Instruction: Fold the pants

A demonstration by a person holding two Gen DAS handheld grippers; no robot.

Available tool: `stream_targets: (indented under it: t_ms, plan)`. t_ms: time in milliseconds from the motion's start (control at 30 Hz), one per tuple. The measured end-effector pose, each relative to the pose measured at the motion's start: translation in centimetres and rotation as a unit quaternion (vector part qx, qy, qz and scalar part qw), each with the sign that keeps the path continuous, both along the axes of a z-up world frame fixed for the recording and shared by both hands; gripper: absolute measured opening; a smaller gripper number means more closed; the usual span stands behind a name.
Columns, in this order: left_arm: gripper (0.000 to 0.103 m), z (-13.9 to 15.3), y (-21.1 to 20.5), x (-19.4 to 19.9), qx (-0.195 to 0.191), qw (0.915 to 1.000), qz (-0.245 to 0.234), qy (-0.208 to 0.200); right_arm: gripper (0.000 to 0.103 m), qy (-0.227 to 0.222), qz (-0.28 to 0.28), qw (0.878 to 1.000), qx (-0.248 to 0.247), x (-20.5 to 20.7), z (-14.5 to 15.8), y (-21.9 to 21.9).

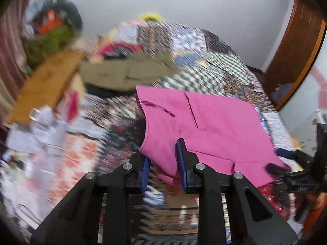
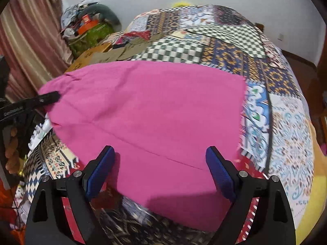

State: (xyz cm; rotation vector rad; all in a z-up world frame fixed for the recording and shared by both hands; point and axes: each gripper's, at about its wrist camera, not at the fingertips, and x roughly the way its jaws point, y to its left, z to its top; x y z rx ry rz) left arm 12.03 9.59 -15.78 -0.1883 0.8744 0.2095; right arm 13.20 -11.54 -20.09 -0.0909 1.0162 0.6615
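The pink pants [image 2: 147, 110] lie spread on the bed [image 2: 235, 47], over its patchwork quilt, toward the near edge, and they look already doubled, one leg laid on the other, so that a broad flat panel faces up. That flatness is likely why they sit where they do: a clear stretch of quilt lets the cloth be folded without catching on the heap of other clothes [image 1: 126, 71] at the far left. The left gripper [image 1: 163, 163] has its fingers drawn close together on the near left corner of the pants; in the left wrist view a fold of pink cloth hangs between the blue pads, so I judge it to be pinched, though the picture is blurred and the contact itself is not sharp. Holding that corner would let the edge be lifted and carried across for the next fold. The right gripper [image 2: 161, 169] stands with its fingers wide apart just above the near edge of the pants, nothing between the pads, apparently poised to take the matching corner so both ends rise evenly. In the right wrist view the tip of the left gripper rests on the left end of the cloth. A lopsided lift with one corner only would probably skew the fold.
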Motion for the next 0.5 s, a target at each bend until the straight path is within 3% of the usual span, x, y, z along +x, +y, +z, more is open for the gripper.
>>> stream_targets:
  t_ms: [133, 267, 400, 500]
  plan:
    - [0.024, 1.9, 0.6, -1.2, 0.055, 0.9979, 0.015, -0.030, 0.088, 0.008, -0.009, 1.000, -0.009, -0.3, -0.6, -1.0]
    - [0.020, 3.5, -0.9, -0.9, 0.084, 0.9949, 0.000, -0.056, 0.088, 0.011, -0.014, 1.000, -0.002, -0.7, -0.6, -1.5]
    - [0.014, 5.4, -2.7, 0.2, 0.056, 0.9949, -0.031, -0.077, 0.089, 0.010, -0.015, 1.000, 0.001, -0.8, -0.8, -1.3]
    - [0.003, 6.5, -4.0, 1.4, 0.005, 0.9938, -0.068, -0.087, 0.089, 0.009, -0.015, 1.000, 0.004, -0.8, -0.8, -1.4]
